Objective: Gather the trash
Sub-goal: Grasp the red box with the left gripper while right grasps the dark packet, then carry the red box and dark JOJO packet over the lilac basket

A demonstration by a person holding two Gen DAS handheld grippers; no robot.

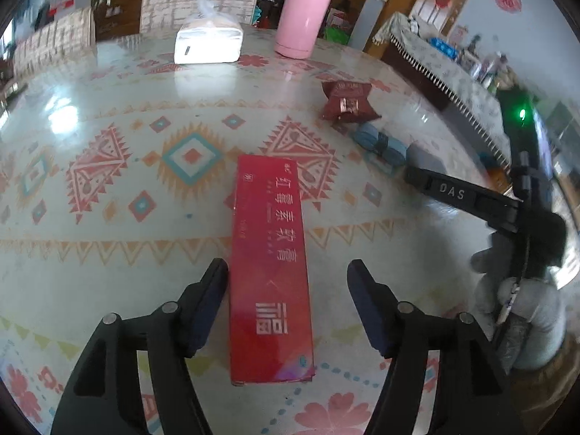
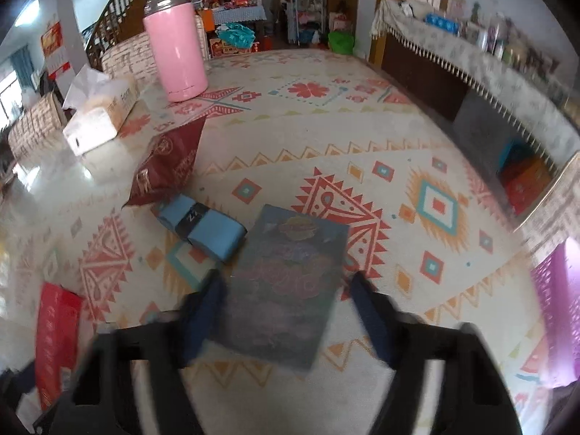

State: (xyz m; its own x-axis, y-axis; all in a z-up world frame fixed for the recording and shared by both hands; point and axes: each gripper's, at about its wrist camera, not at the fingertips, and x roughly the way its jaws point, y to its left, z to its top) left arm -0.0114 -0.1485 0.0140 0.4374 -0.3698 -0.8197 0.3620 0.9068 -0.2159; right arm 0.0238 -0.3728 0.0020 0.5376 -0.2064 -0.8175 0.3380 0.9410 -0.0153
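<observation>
This is a lived-in home, a dining or living room. Ahead of the fingers a table (image 1: 108, 217) wears a glossy patterned cloth, and at its far side stand a pink flask (image 1: 302, 18) and a tissue pack (image 1: 208, 43). Beyond them come cushioned chairs (image 1: 199, 3) and a wooden staircase (image 2: 116, 3). Off to the fingers' right runs a fringed, cluttered sideboard (image 2: 471, 47), with red paper decorations (image 1: 507, 0) on the wall.
</observation>
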